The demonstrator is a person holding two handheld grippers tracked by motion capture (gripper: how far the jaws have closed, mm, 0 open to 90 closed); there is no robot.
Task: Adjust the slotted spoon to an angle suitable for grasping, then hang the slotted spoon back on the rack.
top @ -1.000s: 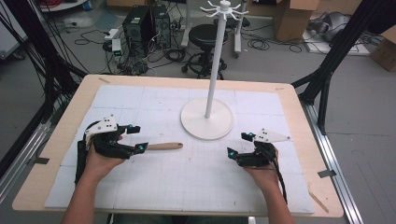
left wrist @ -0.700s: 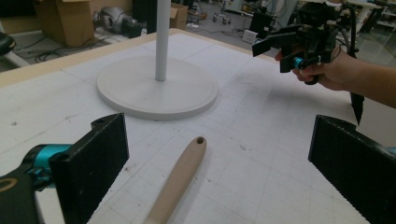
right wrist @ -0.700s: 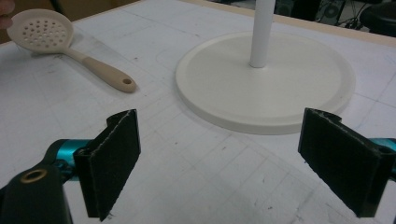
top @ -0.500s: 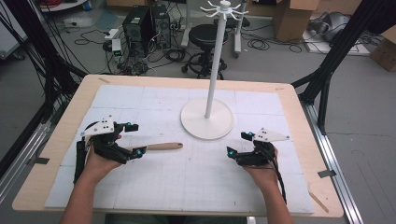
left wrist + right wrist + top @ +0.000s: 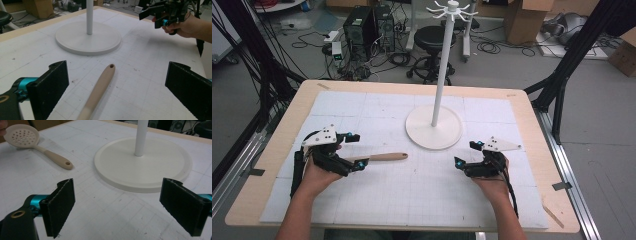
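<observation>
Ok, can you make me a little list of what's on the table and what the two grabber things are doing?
table: white gridded mat on a wooden top
stand: white pole on a round base, behind the grippers
spoon: beige slotted spoon lying flat
left gripper: jaws just opened wide, spoon handle lying between them, not pinched
right gripper: open, holding nothing

A lab: computer towers [image 5: 371, 25], floor cables [image 5: 307, 42], cardboard boxes [image 5: 522, 17] around the table [image 5: 277, 150]

Bright even overhead light, soft faint shadows, slightly grainy, close jaws blurred
</observation>
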